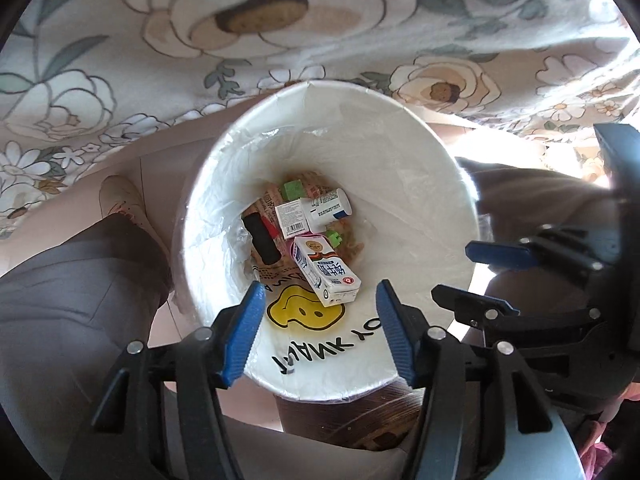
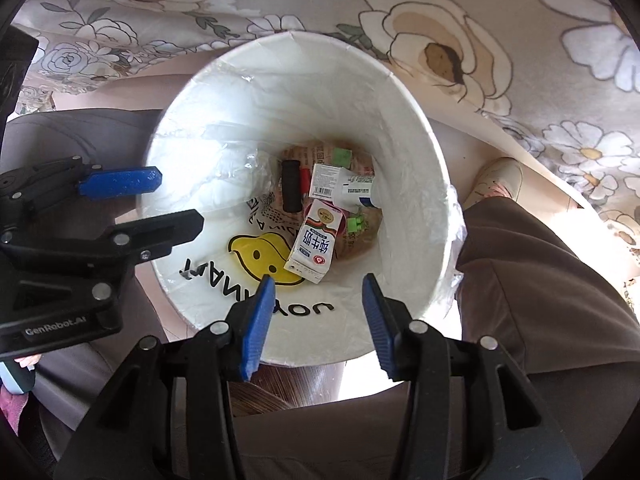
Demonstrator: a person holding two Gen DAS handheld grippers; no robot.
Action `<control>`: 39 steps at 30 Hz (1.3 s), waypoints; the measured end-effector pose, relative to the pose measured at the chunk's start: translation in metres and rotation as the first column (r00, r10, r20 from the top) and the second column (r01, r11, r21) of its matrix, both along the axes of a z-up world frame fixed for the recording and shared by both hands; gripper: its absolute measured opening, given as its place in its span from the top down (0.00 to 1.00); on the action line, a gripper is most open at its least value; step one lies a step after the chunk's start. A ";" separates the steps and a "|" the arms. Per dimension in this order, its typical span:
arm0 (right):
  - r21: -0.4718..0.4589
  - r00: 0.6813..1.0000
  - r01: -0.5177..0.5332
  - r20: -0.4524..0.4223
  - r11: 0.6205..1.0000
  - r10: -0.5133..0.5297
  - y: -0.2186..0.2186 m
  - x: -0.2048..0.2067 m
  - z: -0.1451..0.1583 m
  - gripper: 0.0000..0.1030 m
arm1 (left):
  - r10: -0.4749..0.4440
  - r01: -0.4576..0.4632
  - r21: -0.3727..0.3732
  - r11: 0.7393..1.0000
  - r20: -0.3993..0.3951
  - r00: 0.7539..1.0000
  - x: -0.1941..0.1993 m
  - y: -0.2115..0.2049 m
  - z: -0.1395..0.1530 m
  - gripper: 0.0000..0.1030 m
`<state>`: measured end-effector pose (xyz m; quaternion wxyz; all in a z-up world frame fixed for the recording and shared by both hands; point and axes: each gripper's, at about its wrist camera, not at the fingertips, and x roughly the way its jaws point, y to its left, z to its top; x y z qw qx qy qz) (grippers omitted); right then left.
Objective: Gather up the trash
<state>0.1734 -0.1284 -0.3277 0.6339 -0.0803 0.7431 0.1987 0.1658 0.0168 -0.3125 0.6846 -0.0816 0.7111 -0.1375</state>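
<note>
- A white trash bin (image 1: pixel 420 184) lined with a clear plastic bag (image 2: pixel 454 216) stands on the floor beside a flowered cloth (image 1: pixel 120 60); a yellow smiley face (image 2: pixel 260 256) and black lettering show on the liner's near side.
- At the bottom lies a milk carton (image 1: pixel 328 276) on its side, white with a pink top, nearest the smiley.
- Beside it rest a small white box with a barcode (image 1: pixel 291 216), a white bottle (image 1: pixel 330 208) on its side, a black cylinder (image 1: pixel 262 238) with a red piece (image 1: pixel 272 226) touching it, and two green blocks (image 2: pixel 340 158), all on printed brown paper (image 2: pixel 360 240).
- The left gripper (image 1: pixel 320 328) hovers over the bin's near rim, jaws spread wide, nothing between them.
- The right gripper (image 2: pixel 318 320) hangs just beside it over the same rim, jaws equally wide apart and empty.
- The person's trousered legs (image 2: pixel 540 280) flank the bin, a pale shoe (image 2: pixel 496 180) on the floor.
</note>
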 end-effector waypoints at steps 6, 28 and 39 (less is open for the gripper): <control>0.028 0.998 0.001 0.063 1.000 -0.002 -0.006 -0.009 0.038 0.45 | 0.077 -0.077 -0.012 0.997 0.121 0.990 -0.009 0.020 0.058 0.29; 0.017 0.841 0.039 0.539 0.999 -0.042 -0.020 -0.077 0.208 0.28 | 0.079 -0.180 0.111 0.977 0.597 0.798 -0.095 0.017 0.242 0.12; 0.157 0.593 0.096 0.784 0.983 -0.183 -0.027 -0.136 0.293 0.17 | 0.085 -0.277 0.129 0.952 0.758 0.647 -0.137 0.006 0.286 0.10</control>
